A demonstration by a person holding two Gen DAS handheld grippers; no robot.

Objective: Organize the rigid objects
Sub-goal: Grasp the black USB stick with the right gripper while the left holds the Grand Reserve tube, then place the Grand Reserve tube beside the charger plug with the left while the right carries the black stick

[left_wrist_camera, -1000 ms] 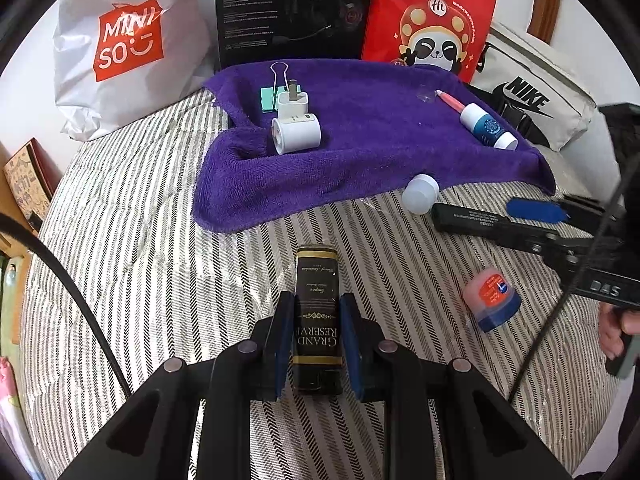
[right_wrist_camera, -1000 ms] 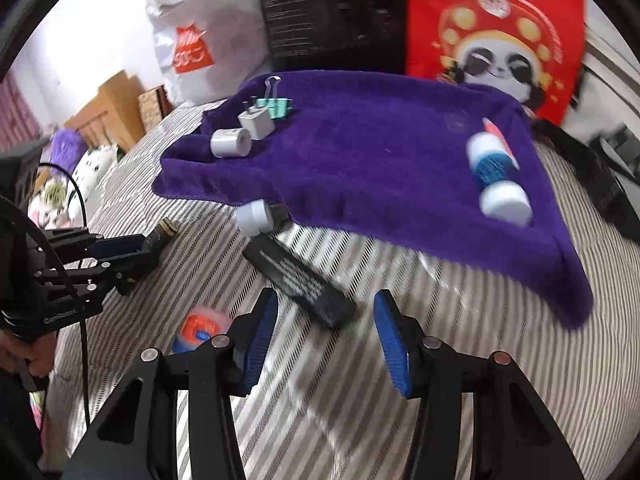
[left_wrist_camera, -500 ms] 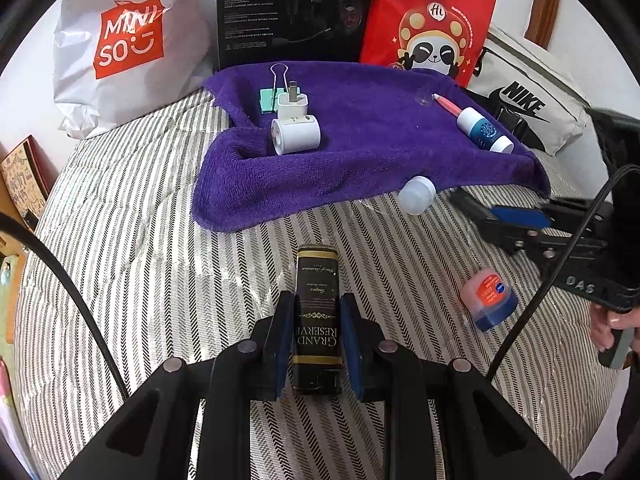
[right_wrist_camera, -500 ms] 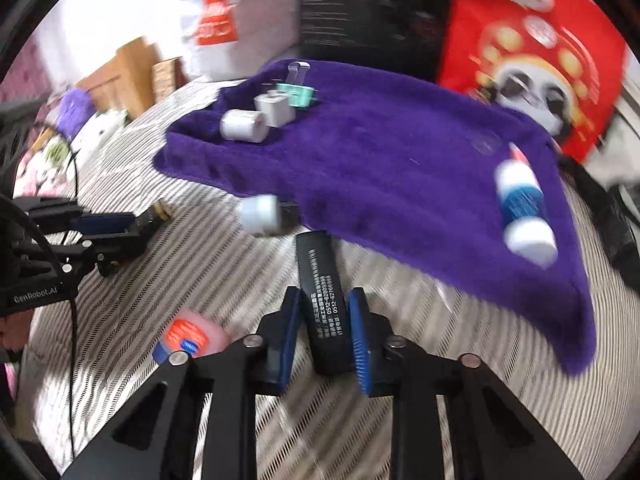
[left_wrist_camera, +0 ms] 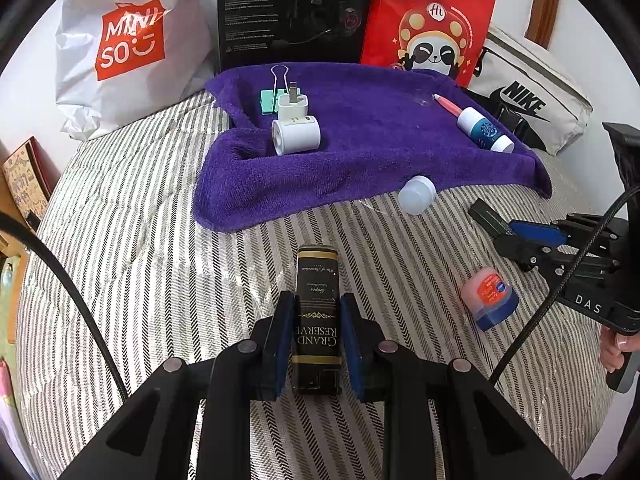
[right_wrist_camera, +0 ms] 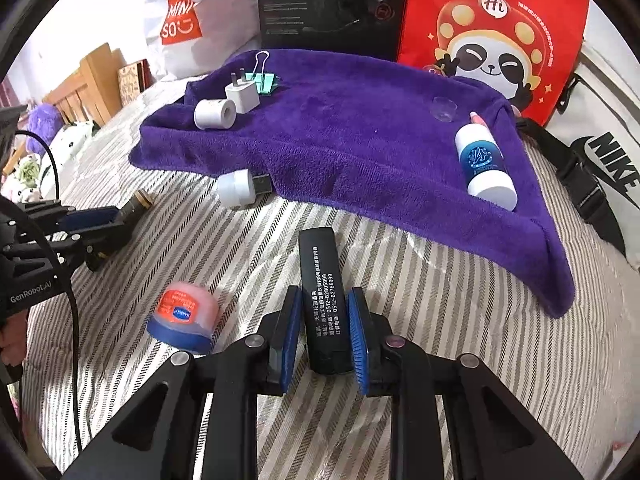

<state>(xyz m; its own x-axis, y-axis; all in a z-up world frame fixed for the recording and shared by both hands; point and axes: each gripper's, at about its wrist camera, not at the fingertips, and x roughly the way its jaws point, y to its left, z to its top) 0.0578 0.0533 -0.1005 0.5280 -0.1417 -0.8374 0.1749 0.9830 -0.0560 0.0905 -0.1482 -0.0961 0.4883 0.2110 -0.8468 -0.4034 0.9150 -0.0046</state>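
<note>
My left gripper is shut on a black and gold "Grand Reserve" lighter just above the striped bed. My right gripper is shut on a flat black box with white print, also seen in the left wrist view. A purple towel lies at the back and holds a white roll, a white plug, a green binder clip and a blue-labelled bottle. A white cap piece and a small Vaseline jar lie on the bed.
A Miniso bag, a black box, a red panda bag and a Nike bag line the back wall. A wooden bed frame and plush toys stand at the left.
My right gripper moved forward over the flat black box and shut on it. The left gripper kept hold of the lighter and barely moved.
</note>
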